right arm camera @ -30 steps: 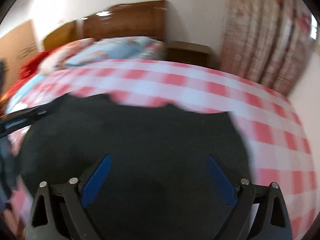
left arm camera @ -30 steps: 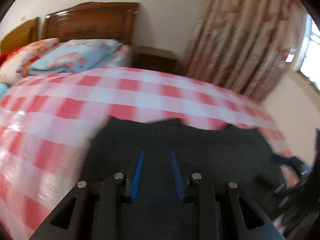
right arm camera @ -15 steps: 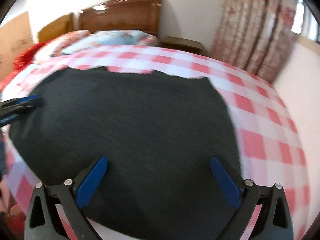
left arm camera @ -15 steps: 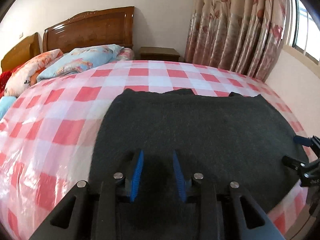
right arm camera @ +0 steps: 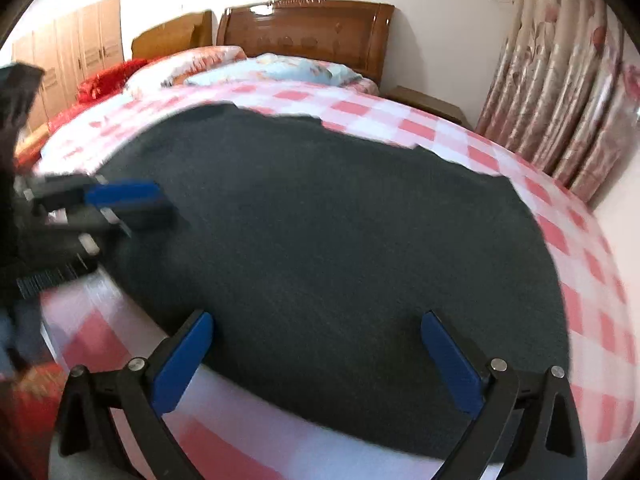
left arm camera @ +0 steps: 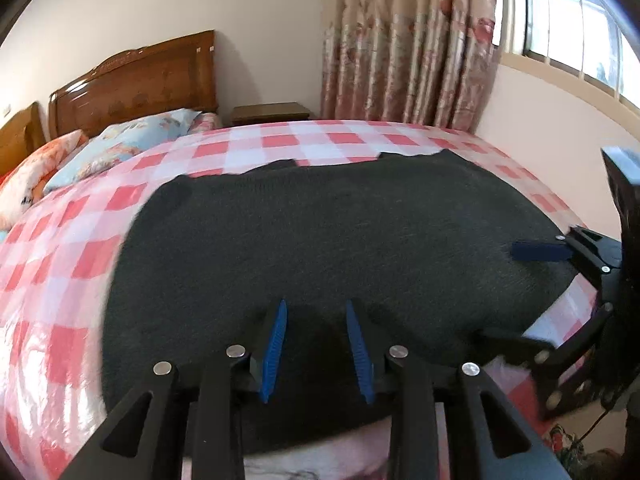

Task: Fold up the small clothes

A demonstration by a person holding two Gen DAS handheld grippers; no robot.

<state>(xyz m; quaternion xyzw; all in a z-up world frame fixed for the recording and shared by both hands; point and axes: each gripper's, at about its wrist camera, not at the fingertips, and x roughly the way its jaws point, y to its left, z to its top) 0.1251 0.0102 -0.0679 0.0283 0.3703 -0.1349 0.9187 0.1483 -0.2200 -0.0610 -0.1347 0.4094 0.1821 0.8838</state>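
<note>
A dark charcoal knitted garment [left arm camera: 328, 232] lies spread flat on a bed covered with a red-and-white checked sheet [left arm camera: 72, 248], directly ahead of and beneath both grippers. The left gripper [left arm camera: 316, 344], black with blue ribbed pads, hovers over the garment's near hem with its jaws set narrow; a gap shows between the pads and only flat dark knit lies under them, nothing clamped. Off to its right, the right gripper [left arm camera: 536, 292] comes in from the side, one blue finger [left arm camera: 540, 251] lying over the garment's right edge. In the right wrist view, the right gripper [right arm camera: 316, 360] stands with its jaws spread wide, the near hem of the garment [right arm camera: 340, 248] running between and below the pads, empty. To its left, the left gripper [right arm camera: 124, 204] appears blurred over the garment's left side. Beyond the garment's far edge lie a pale blue floral pillow [left arm camera: 132, 140] and an orange floral pillow [left arm camera: 32, 172], against a carved brown wooden headboard [left arm camera: 136, 80]. Farther right of the left gripper hangs a beige floral curtain [left arm camera: 408, 40] beside a window [left arm camera: 580, 20].
</note>
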